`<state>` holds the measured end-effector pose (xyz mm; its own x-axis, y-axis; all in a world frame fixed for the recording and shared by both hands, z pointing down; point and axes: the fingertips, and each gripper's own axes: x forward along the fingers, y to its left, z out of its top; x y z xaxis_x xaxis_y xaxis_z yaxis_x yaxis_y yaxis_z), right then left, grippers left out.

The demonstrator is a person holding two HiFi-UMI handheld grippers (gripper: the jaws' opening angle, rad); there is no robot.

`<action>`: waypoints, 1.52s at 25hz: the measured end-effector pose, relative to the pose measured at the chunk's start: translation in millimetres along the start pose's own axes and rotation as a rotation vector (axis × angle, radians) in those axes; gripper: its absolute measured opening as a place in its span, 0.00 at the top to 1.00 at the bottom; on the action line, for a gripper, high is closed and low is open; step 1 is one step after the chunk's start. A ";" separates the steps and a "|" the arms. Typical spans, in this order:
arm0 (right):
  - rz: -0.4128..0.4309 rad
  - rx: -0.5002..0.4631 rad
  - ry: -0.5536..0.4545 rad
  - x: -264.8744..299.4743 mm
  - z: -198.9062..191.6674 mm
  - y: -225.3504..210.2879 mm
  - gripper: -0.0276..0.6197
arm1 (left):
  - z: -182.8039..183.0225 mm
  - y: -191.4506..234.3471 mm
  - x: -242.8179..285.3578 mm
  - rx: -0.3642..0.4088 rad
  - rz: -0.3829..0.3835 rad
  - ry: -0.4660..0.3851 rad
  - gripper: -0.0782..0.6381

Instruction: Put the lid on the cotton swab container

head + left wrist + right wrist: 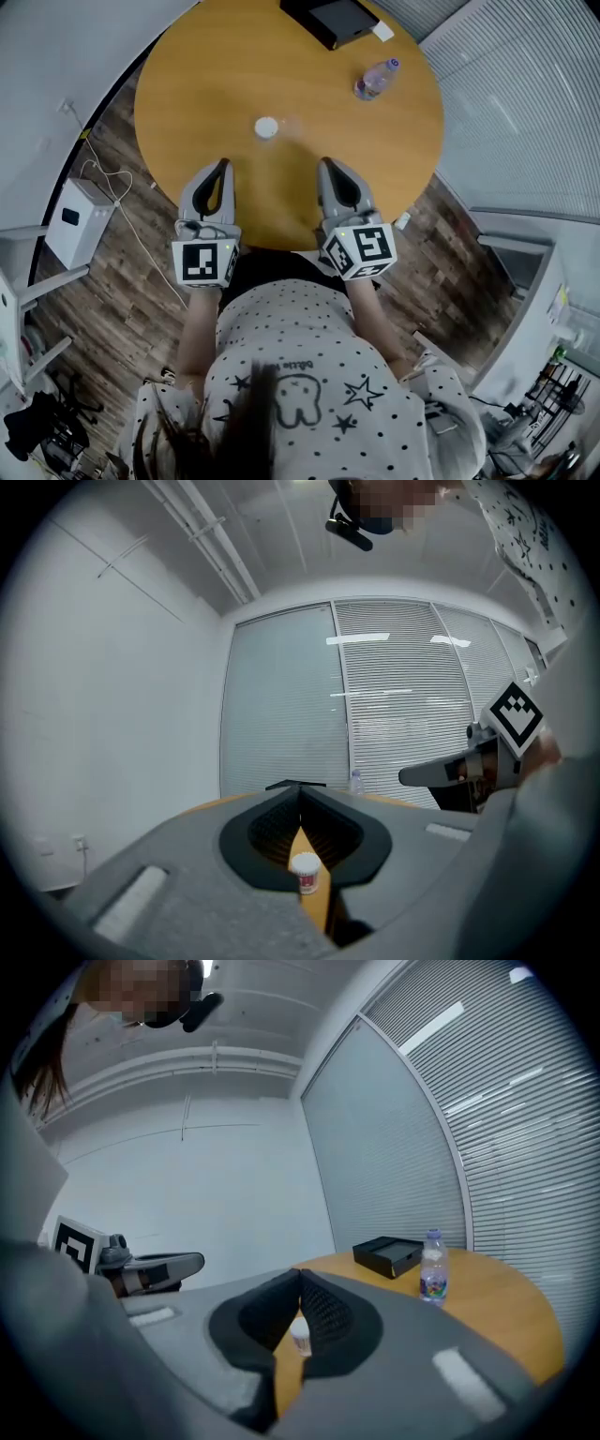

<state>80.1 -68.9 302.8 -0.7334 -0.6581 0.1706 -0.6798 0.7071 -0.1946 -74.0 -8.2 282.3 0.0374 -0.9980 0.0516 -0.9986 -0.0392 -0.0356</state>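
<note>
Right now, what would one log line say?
left tongs: shut, empty | right tongs: shut, empty | cotton swab container: on table, untouched

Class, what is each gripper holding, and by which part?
Nothing is held. The left gripper and right gripper are shut and empty; the cotton swab container stands on the table beyond their tips.

Pose: left tongs (222,171) have jaws closed tip to tip with nothing gripped, pointing toward 12 o'clock with a slight lean to 1. The right tongs (327,169) are likewise closed and empty, aimed toward 11 o'clock. They sit side by side, apart. The left forearm (195,328) and right forearm (367,305) trail back toward 6 o'clock.
</note>
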 end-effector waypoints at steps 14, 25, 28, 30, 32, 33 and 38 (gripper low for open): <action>0.077 0.088 -0.097 3.7 17.2 -6.3 0.95 | 9.7 -1.7 16.8 0.017 0.011 -0.008 0.88; 0.082 0.150 -0.105 24.6 24.8 -1.4 0.95 | 9.2 10.4 30.1 -0.002 -0.065 0.008 0.87; 0.106 0.115 -0.078 32.6 23.0 5.1 0.95 | 4.2 13.9 36.9 -0.007 -0.098 0.025 0.88; 0.113 0.110 -0.061 36.3 21.1 8.0 0.95 | 2.2 14.9 40.9 -0.003 -0.127 0.030 0.88; 0.096 0.095 -0.048 39.1 18.4 7.5 0.95 | -1.6 16.6 44.7 -0.003 -0.146 0.045 0.88; 0.082 0.088 -0.045 40.5 17.1 6.1 0.95 | -3.2 17.5 47.3 -0.003 -0.155 0.049 0.88; 0.019 0.097 -0.051 43.1 14.1 -2.3 0.95 | -11.4 19.6 58.6 -0.004 -0.195 0.051 0.88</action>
<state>50.2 -102.5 297.0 -0.7432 -0.6587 0.1172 -0.6599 0.6930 -0.2903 -91.8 -66.9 295.9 0.2279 -0.9677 0.1079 -0.9728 -0.2310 -0.0164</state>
